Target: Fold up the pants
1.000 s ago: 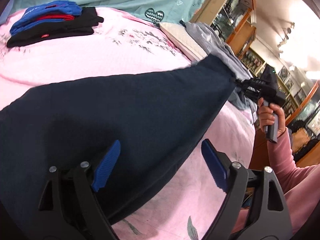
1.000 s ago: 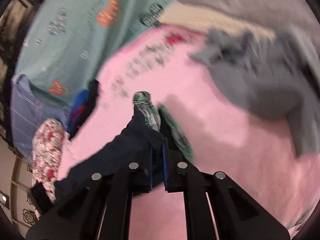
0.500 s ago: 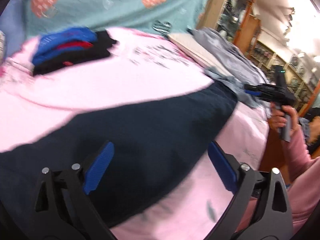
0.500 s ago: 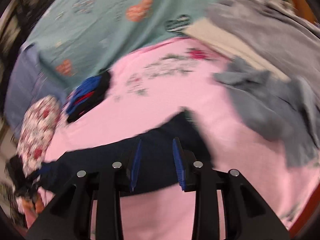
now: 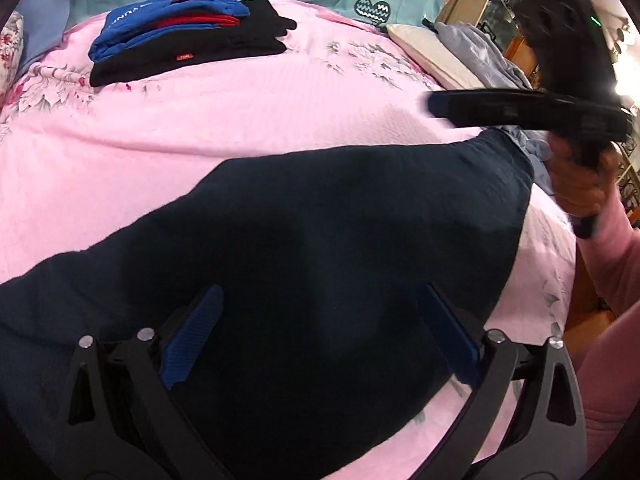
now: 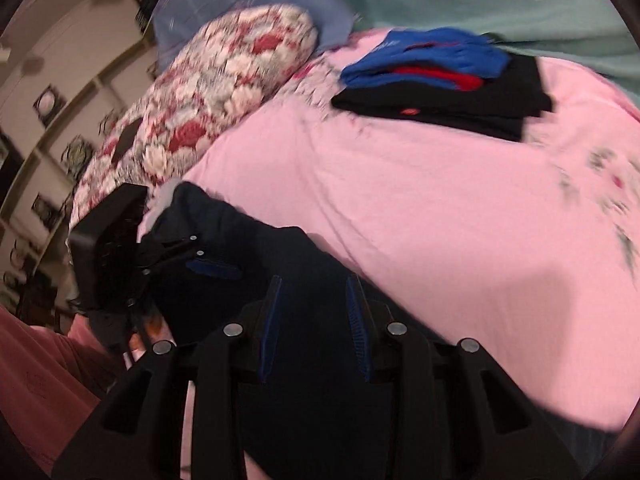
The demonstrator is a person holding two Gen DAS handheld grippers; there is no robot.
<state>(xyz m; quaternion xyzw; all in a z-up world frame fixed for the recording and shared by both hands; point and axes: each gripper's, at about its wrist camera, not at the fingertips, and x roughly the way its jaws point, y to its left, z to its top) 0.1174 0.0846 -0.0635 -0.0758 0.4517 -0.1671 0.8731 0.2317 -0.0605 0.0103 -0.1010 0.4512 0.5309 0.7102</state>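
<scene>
I have the navy pants [image 5: 320, 248] spread flat across the pink bedspread [image 5: 248, 120], and both my left gripper [image 5: 316, 340] and right gripper [image 6: 314, 320] hang over them with jaws apart, holding nothing. I judge I'm between folds: next I need to pinch one end and carry it over. No containers are here, only a folded stack [image 5: 188, 36] behind.

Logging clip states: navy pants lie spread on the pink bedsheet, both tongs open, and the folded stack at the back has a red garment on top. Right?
Not quite: the stack of folded clothes has a blue garment on top, red beneath it, as the left wrist view shows. The rest holds.
</scene>
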